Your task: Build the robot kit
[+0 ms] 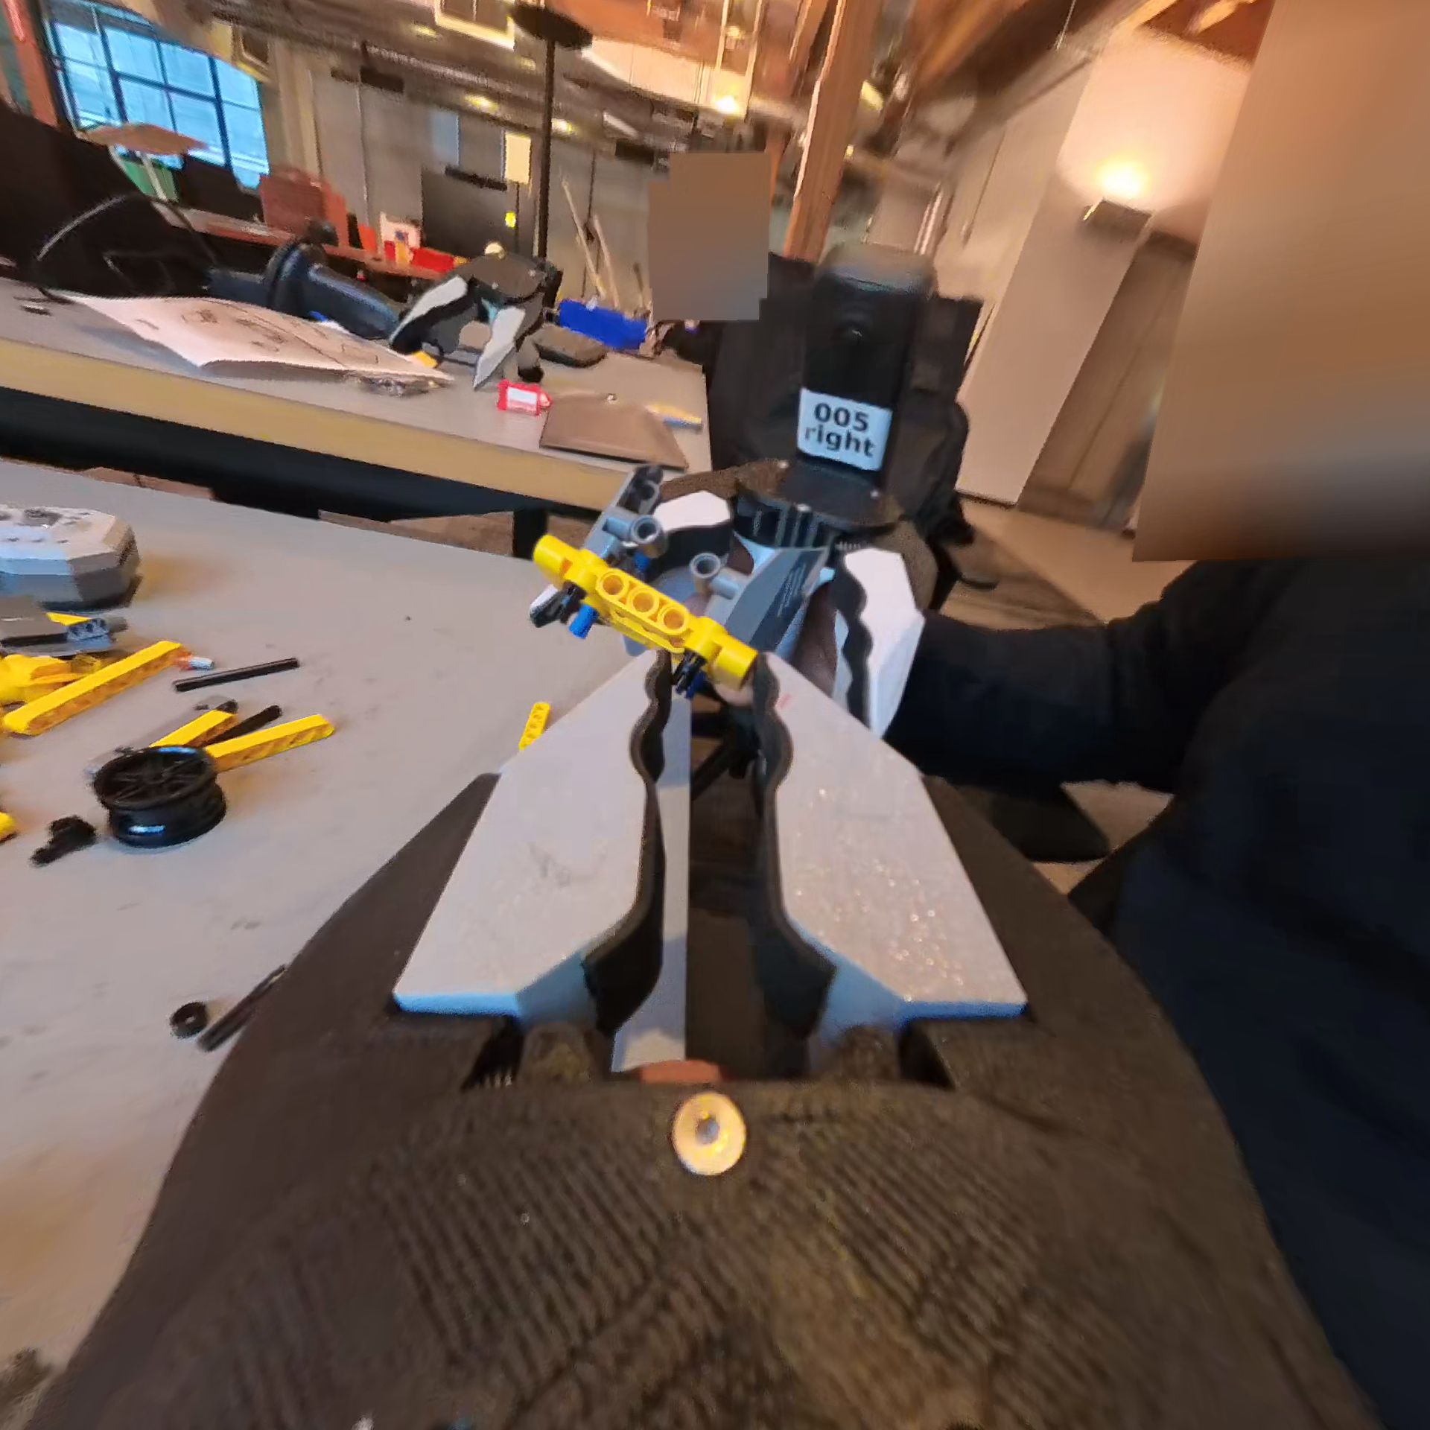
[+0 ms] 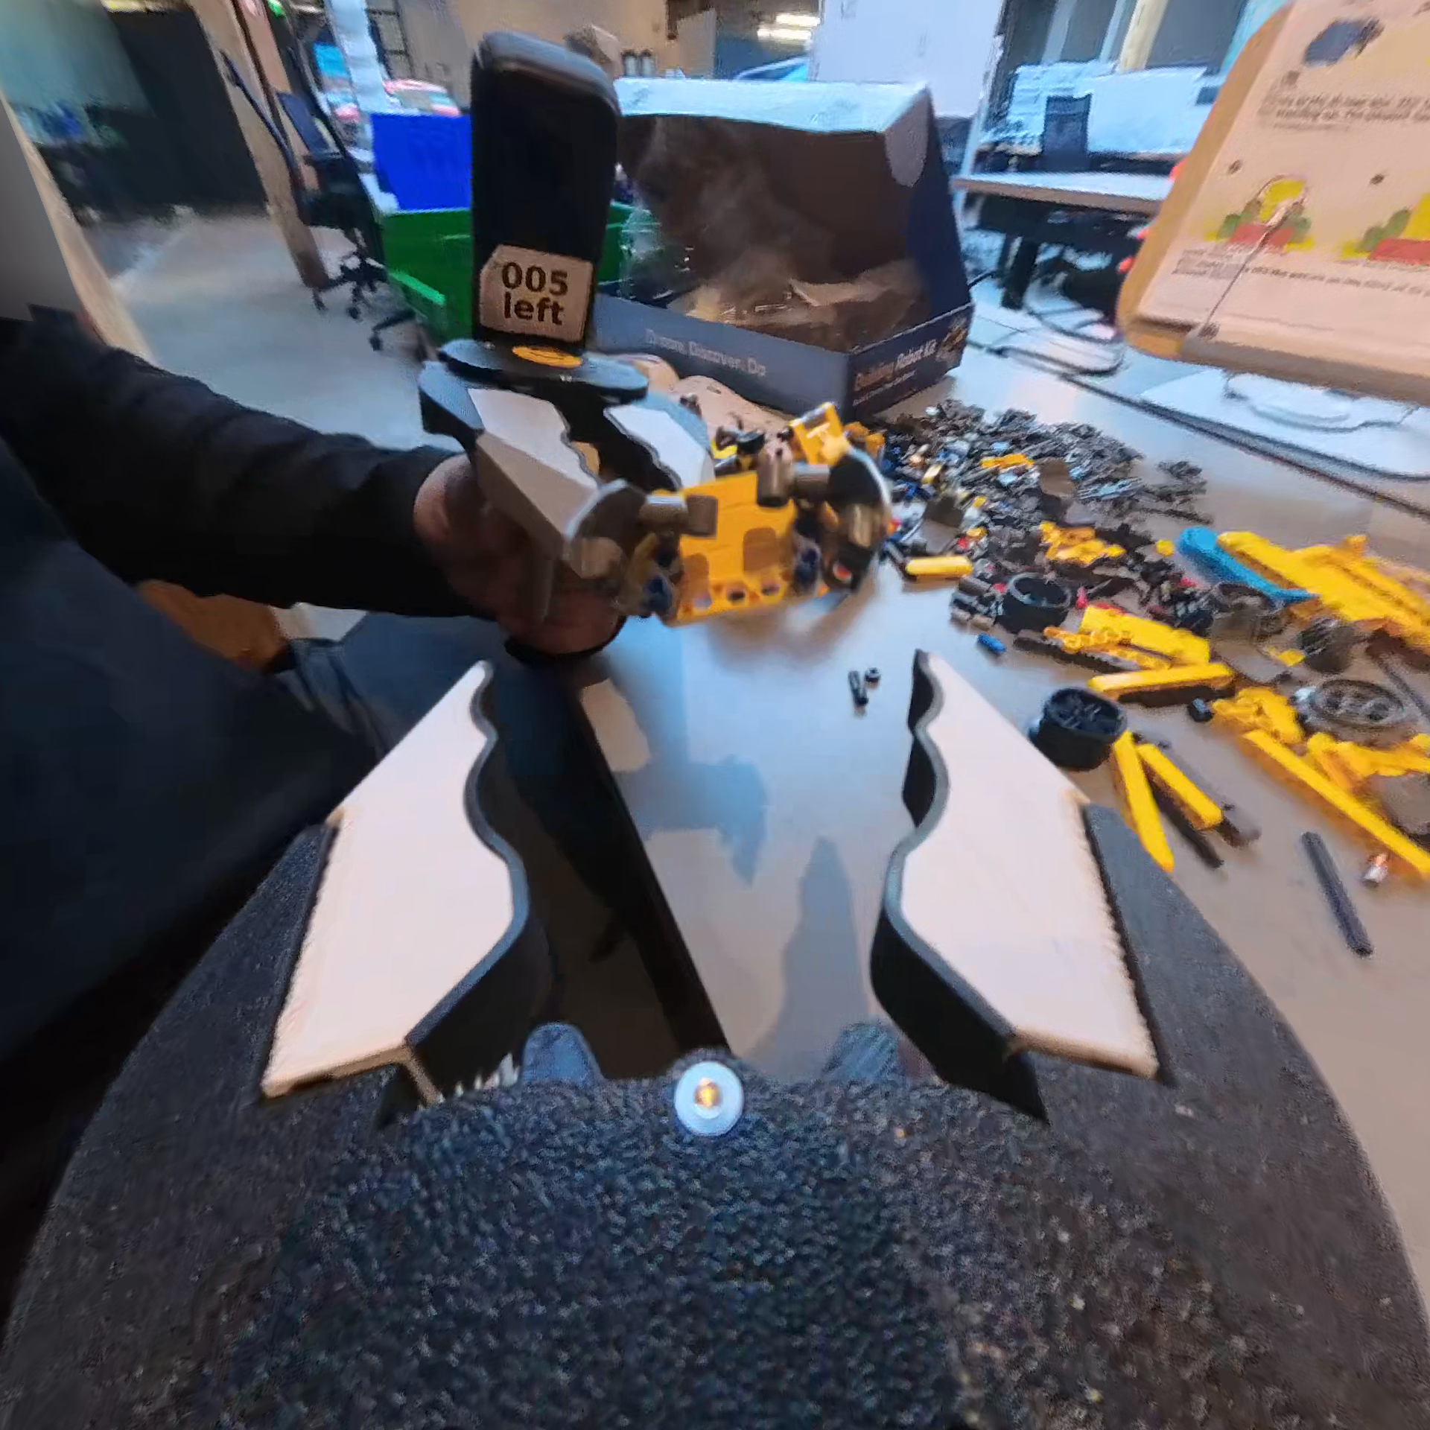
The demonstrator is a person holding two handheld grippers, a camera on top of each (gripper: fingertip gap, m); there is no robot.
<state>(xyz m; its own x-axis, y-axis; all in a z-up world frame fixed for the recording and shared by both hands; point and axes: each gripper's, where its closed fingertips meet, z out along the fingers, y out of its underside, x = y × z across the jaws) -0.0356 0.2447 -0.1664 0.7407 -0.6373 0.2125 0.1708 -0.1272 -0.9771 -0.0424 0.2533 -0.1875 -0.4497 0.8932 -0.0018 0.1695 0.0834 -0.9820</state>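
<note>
My left gripper [image 1: 712, 669] is shut at its tips on a small yellow and grey brick assembly [image 1: 646, 603] and holds it up in the air over the table's edge. The right wrist view shows the same assembly [image 2: 735, 542] in that gripper's grey fingers [image 2: 534, 472], with a person's hand on the handle. My right gripper [image 2: 704, 673] is open and empty, jaws wide apart. It points at the assembly from a short way off and is apart from it.
A heap of loose yellow and black pieces [image 2: 1161, 588] covers the grey table [image 2: 743, 774] on the right, with black wheels [image 2: 1075, 727]. An open cardboard box [image 2: 781, 232] and a propped instruction booklet [image 2: 1277, 193] stand behind. A spare gripper [image 1: 480, 309] lies on a far table. Less than 4 cm separates the two grippers' tips.
</note>
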